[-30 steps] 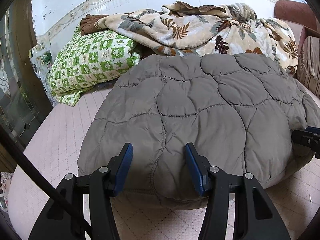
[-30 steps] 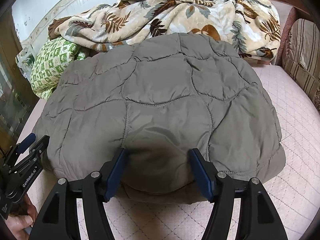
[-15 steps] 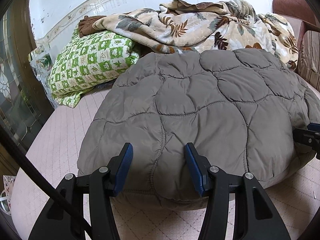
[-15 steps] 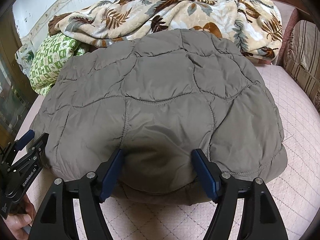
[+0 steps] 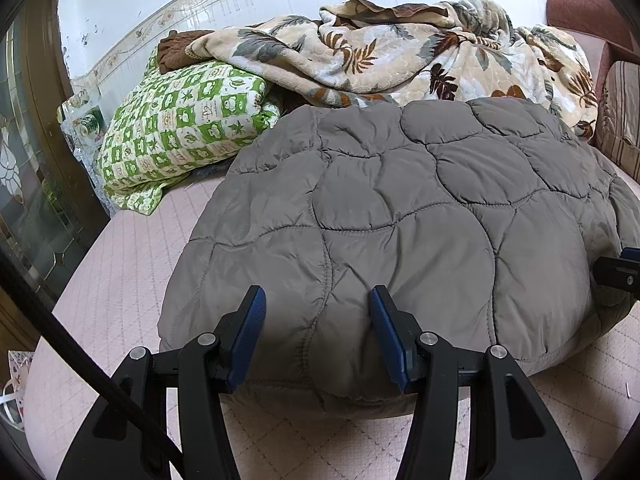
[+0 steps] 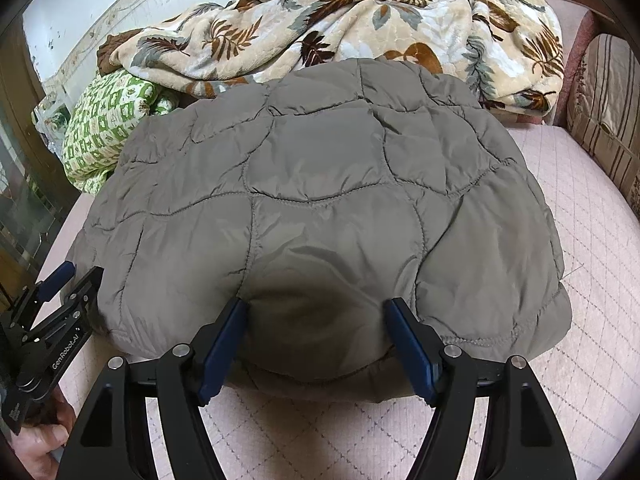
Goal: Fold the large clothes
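Because the pink quilted bed cover (image 6: 580, 208) gives a broad flat base, the puffy grey quilted jacket (image 6: 320, 200) lies folded on it, a floral blanket (image 6: 360, 20) heaped behind. The right gripper (image 6: 316, 312), whose jaws have just been widening, straddles the near fold without pinching (likely letting go). The left gripper (image 5: 316, 300) stands spread beside it, gripping nothing.
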A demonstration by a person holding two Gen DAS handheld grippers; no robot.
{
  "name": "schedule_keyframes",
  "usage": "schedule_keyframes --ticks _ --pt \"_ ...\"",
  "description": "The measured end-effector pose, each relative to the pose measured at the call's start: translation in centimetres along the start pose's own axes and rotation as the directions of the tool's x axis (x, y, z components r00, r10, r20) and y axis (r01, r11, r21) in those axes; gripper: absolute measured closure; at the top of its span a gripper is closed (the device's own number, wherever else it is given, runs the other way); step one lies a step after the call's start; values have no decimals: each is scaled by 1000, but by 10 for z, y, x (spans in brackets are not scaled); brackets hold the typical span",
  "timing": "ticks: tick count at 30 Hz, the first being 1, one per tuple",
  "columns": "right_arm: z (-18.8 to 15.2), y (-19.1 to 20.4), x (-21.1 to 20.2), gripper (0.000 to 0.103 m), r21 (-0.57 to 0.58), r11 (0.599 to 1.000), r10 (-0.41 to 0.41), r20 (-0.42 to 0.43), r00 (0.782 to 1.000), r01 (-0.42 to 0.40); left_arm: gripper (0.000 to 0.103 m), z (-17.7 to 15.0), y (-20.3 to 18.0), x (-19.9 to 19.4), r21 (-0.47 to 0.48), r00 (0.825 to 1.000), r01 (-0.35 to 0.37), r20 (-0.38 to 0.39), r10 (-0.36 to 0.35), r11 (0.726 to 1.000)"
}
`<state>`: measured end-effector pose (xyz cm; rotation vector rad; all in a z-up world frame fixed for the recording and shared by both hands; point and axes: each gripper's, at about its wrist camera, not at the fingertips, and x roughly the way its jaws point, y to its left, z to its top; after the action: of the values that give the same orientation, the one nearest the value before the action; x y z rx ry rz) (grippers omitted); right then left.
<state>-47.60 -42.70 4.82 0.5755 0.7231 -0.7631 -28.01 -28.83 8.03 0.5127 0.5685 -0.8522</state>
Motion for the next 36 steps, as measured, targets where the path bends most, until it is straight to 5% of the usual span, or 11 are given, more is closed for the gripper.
schedule_keyframes --ticks 9,14,17,27,29,31,34,36 --pt "1 -11 -12 26 68 997 41 4 999 -41 50 1 2 0 -14 1000 14 -8 -14 1000" --pt "7 -28 -28 26 144 988 57 41 998 -62 50 5 33 0 -159 992 103 -50 -112 982" --pt "8 -47 -36 26 218 972 72 59 996 -84 48 2 63 7 -288 981 139 -91 -172 947" --pt "1 -96 -52 26 412 906 81 67 994 -101 44 -36 158 24 -639 923 155 -177 -341 753" --pt "-1 -102 -55 26 433 897 70 65 995 -92 43 -49 172 29 -698 903 141 -199 -380 702" --pt "-6 -110 -58 25 468 881 52 58 997 -73 43 -67 186 34 -775 871 154 -187 -455 613" --pt "-12 -123 -59 25 529 844 65 55 996 -84 43 -86 197 36 -840 839 167 -154 -522 517" --pt "-19 -134 -59 24 586 805 74 59 996 -95 43 -94 200 38 -866 824 166 -141 -549 472"
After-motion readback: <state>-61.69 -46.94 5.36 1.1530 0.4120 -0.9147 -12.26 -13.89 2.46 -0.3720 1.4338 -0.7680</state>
